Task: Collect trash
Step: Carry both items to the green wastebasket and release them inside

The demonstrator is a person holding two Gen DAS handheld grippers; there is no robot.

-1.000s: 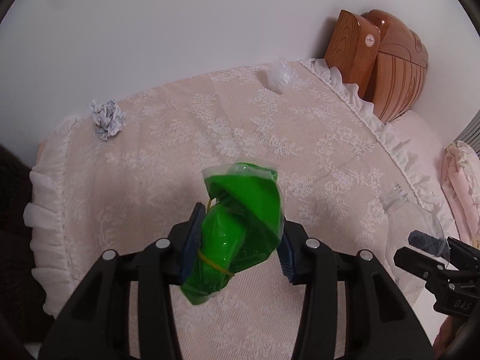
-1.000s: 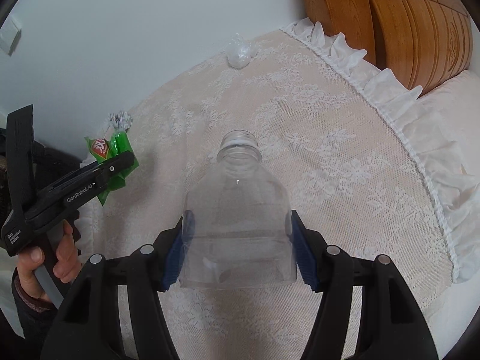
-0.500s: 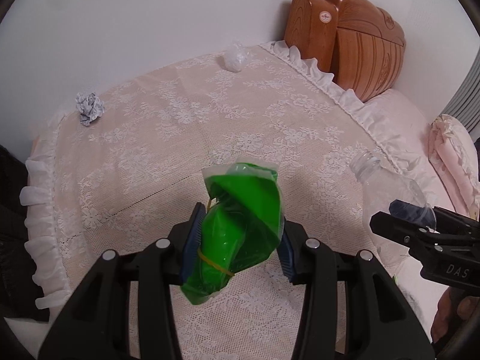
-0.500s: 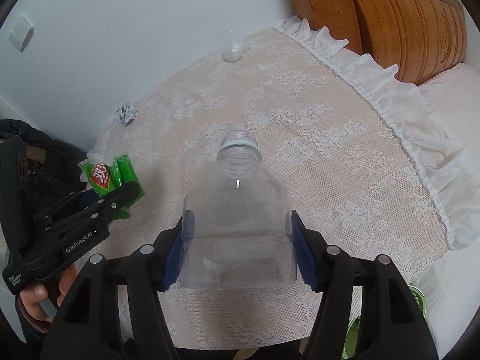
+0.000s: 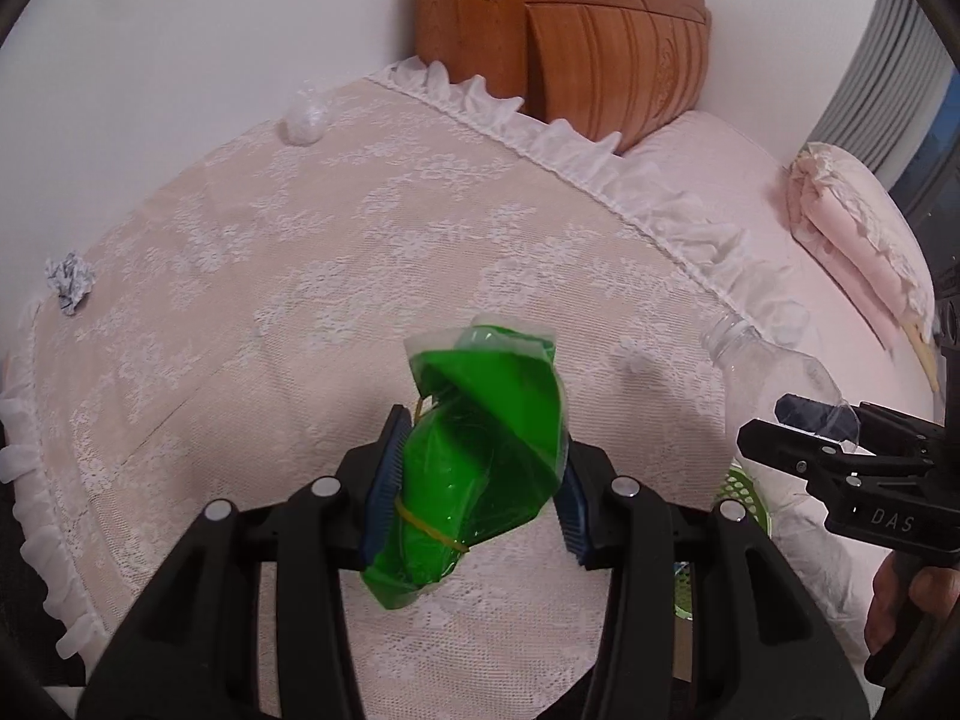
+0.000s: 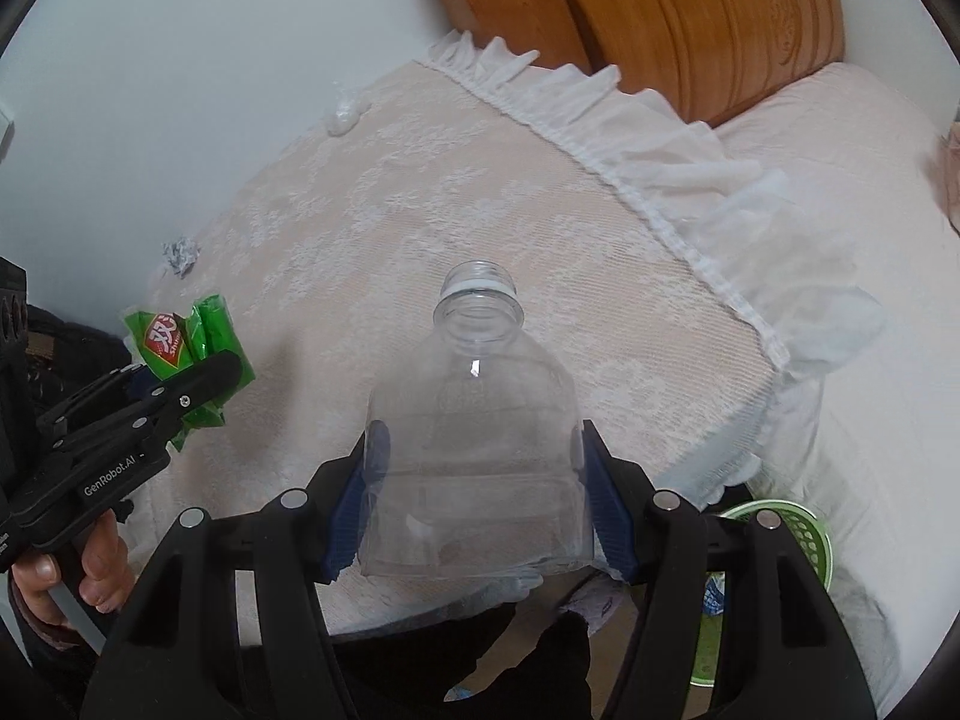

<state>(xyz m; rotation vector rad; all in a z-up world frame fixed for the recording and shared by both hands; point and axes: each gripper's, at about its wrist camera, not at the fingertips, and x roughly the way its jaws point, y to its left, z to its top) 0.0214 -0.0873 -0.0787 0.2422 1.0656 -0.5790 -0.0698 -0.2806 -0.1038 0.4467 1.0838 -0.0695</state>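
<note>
Because both claws carry trash toward the green basket (image 6: 798, 546) at the lower right, the left gripper (image 5: 477, 498) squeezes a green wrapper (image 5: 480, 450) mid-frame, and the right gripper (image 6: 480, 498), half open, pinches a clear bottle (image 6: 477, 420). A paper ball (image 5: 71, 281) waits at far left.

Glossy green plastic wrapper (image 5: 480, 456), clear smooth plastic bottle (image 6: 474, 450) — lace cloth cover (image 5: 312, 276).

Green basket (image 6: 804, 531) mostly hidden behind right gripper (image 6: 480, 498), its contents unclear, small white lump (image 5: 306, 120) by the wall too blurred to identify
</note>
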